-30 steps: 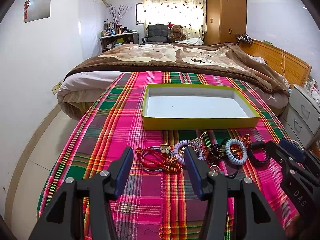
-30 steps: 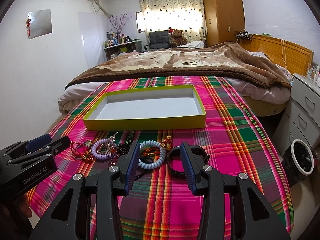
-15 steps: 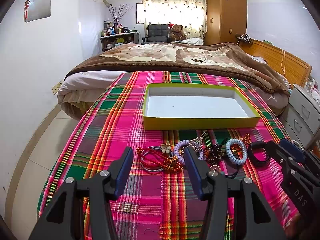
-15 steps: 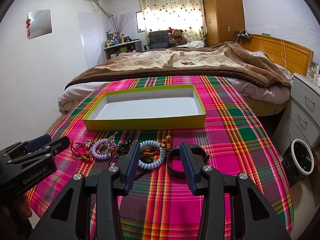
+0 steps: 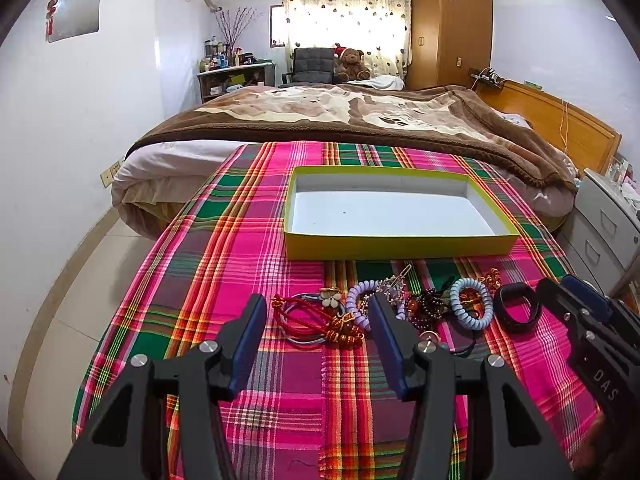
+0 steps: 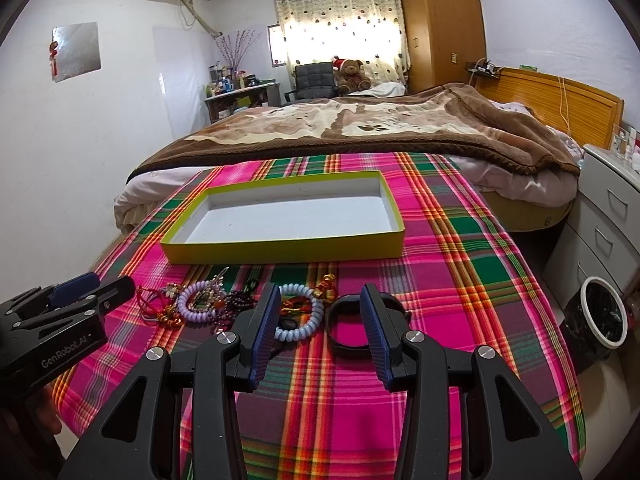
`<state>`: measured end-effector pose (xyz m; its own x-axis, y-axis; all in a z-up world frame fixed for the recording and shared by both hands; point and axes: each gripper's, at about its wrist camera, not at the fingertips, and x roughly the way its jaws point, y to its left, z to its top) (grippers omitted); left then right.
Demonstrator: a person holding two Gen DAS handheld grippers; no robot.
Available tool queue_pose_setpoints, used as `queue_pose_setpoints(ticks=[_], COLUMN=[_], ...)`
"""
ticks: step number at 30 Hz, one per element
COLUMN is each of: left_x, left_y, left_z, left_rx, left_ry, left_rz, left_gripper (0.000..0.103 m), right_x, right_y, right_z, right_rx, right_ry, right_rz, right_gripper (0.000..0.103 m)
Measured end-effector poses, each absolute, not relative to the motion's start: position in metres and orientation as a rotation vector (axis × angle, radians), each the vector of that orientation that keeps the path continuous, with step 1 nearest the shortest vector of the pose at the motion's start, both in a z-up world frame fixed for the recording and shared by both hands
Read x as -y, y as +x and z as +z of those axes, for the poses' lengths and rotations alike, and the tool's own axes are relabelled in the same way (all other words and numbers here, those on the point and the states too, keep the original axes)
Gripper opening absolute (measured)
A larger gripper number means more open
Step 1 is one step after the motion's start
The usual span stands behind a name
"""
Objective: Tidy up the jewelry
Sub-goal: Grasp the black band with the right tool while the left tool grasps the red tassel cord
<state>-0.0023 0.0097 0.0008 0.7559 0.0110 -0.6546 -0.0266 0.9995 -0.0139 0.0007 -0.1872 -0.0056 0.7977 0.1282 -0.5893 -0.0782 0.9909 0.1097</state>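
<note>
My left gripper [image 5: 316, 320] sits low in the middle of its frame, its two blue-padded fingers spread apart with nothing clamped; between them I see one tangle of red cord bracelets [image 5: 316, 320] on the plaid cloth [image 5: 224, 248]. My right gripper [image 6: 318, 312] is likewise spread and holds nothing, low centre of its own frame; its right finger covers part of one black band [image 6: 348, 326] and its left finger the edge of one pale blue coil tie [image 6: 300, 322].

Moving outward, the jewelry lies in one loose row across the lower middle of both frames. I count one lilac coil tie [image 5: 360, 300], one dark beaded bracelet [image 5: 428, 308], one small flower charm [image 5: 332, 296], and one gold-and-red knot ornament [image 5: 494, 278] at the right end. Some pieces overlap, so I cannot count the whole pile exactly.

Just beyond the row, mid-frame, stands one shallow yellow-green box [image 5: 400, 246] with a white floor, nothing in it. In the upper part I see one bed [image 5: 340, 116], one teddy bear [image 5: 352, 64] and one wardrobe [image 5: 448, 24].
</note>
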Motion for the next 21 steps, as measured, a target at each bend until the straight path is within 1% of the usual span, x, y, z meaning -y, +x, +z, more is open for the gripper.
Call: queue_pose_setpoints(ticks=[8, 10, 11, 12, 18, 21], left_x=[-0.022, -0.028, -0.030, -0.033, -0.052, -0.062], left_y=[0.005, 0.007, 0.008, 0.009, 0.015, 0.016], left_z=[-0.006, -0.008, -0.009, -0.010, -0.018, -0.020], left_rx=[-0.748, -0.755, -0.758, -0.761, -0.786, -0.802], left_ry=[-0.052, -0.068, -0.077, -0.093, -0.163, -0.193], left_rz=[-0.011, -0.019, -0.027, -0.046, -0.075, -0.074], left_gripper=[0.055, 0.055, 0.055, 0.055, 0.055, 0.060], right_x=[0.218, 0.232, 0.238, 0.245, 0.253, 0.250], right_y=[0.005, 0.007, 0.008, 0.010, 0.021, 0.032], right_z=[-0.012, -0.018, -0.021, -0.024, -0.035, -0.039], right_rx=[-0.659, -0.688, -0.699, -0.712, -0.770, -0.792], right_ry=[0.110, 0.122, 0.132, 0.146, 0.149, 0.133], right_rz=[0.076, 0.034, 0.020, 0.009, 0.035, 0.041], right_gripper=[0.043, 0.046, 0.051, 0.054, 0.054, 0.054])
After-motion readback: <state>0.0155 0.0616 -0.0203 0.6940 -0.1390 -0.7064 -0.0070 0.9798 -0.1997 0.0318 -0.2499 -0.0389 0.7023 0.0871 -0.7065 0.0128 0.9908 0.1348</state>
